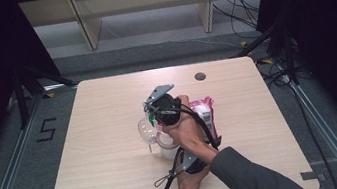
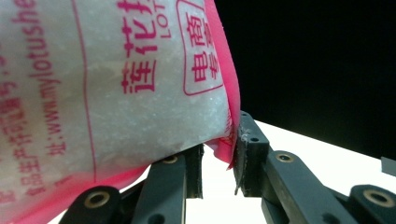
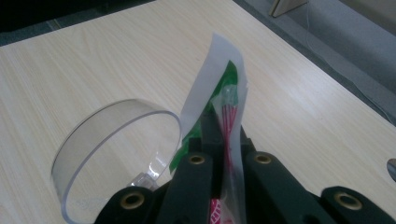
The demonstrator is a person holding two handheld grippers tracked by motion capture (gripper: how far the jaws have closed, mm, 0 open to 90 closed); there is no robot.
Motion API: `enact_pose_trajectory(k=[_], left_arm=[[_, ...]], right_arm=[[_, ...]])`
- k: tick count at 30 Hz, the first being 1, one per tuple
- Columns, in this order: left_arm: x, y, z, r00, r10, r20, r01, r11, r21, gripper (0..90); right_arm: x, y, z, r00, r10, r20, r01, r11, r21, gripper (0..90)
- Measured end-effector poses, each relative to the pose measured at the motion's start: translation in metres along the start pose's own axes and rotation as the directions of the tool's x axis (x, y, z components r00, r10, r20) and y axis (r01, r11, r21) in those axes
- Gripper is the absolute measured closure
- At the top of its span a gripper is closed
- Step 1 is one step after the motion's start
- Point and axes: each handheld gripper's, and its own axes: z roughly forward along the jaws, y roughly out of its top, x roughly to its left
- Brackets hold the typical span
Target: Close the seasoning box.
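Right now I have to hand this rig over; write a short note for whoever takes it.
Right gripper: shut on the top edge of the bag, holding it upright beside the clear cup.
Left gripper: jaws partly closed at the bag's pink bottom corner; whether they pinch it I cannot tell.
In the high view both hands are crossed at mid-table over bag and cup.
Done: bag lifted by both ends. The white grains are in the bag.
Left: probably open the bag and pour into the cup.
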Motion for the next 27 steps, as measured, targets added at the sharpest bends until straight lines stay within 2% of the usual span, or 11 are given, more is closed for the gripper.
enact_pose_trajectory(k=[1, 4, 5, 7, 10, 11, 12, 14, 23, 25, 27], left_arm=[[0.009, 0.002, -0.007, 0.9909, 0.135, -0.006, -0.133, 0.9849, 0.111, 75.1], [0.009, 0.003, -0.007, 0.9924, 0.123, -0.012, -0.121, 0.9877, 0.099, 75.0], [0.011, 0.003, -0.008, 0.9892, 0.146, -0.016, -0.143, 0.9833, 0.113, 75.1], [0.006, 0.003, -0.006, 0.9948, 0.094, -0.038, -0.092, 0.9939, 0.060, 75.0], [0.007, 0.004, -0.008, 0.9948, 0.099, -0.026, -0.097, 0.9928, 0.071, 75.0], [0.009, 0.004, -0.009, 0.9910, 0.130, -0.031, -0.127, 0.9871, 0.098, 75.0], [0.007, 0.003, -0.007, 0.9935, 0.105, -0.043, -0.102, 0.9924, 0.070, 75.0], [0.007, 0.003, -0.006, 0.9955, 0.095, -0.005, -0.094, 0.9929, 0.072, 75.0], [0.008, 0.003, -0.006, 0.9950, 0.100, 0.001, -0.099, 0.9916, 0.083, 75.0], [0.000, 0.001, 0.000, 1.0000, -0.007, 0.001, 0.007, 0.9999, -0.008, 75.0], [0.000, 0.001, 0.000, 1.0000, -0.005, -0.002, 0.005, 0.9999, -0.011, 75.0]], right_arm=[[0.000, 0.000, 0.001, 1.0000, 0.002, 0.006, -0.002, 1.000, -0.005, 90.0], [0.000, 0.001, 0.001, 1.0000, -0.002, 0.001, 0.002, 1.000, 0.005, 90.0], [0.000, 0.001, 0.002, 1.0000, 0.000, 0.005, 0.000, 1.000, -0.001, 90.0], [0.000, 0.002, 0.003, 1.0000, -0.008, 0.001, 0.008, 1.000, 0.011, 90.0], [0.001, 0.003, 0.003, 1.0000, -0.009, -0.003, 0.009, 1.000, 0.019, 90.0], [0.001, 0.003, 0.003, 1.0000, -0.007, -0.004, 0.007, 1.000, 0.018, 90.0], [0.001, 0.003, 0.003, 1.0000, 0.003, -0.001, -0.003, 1.000, 0.009, 90.0], [-0.001, 0.003, 0.002, 1.0000, -0.002, -0.002, 0.002, 1.000, 0.010, 90.0], [-0.002, 0.002, 0.003, 1.0000, 0.008, 0.003, -0.008, 1.000, -0.008, 90.0], [-0.002, 0.002, 0.002, 1.0000, 0.007, 0.001, -0.007, 1.000, -0.004, 90.0], [-0.003, 0.002, 0.001, 1.0000, 0.006, -0.003, -0.006, 1.000, 0.004, 90.0]])
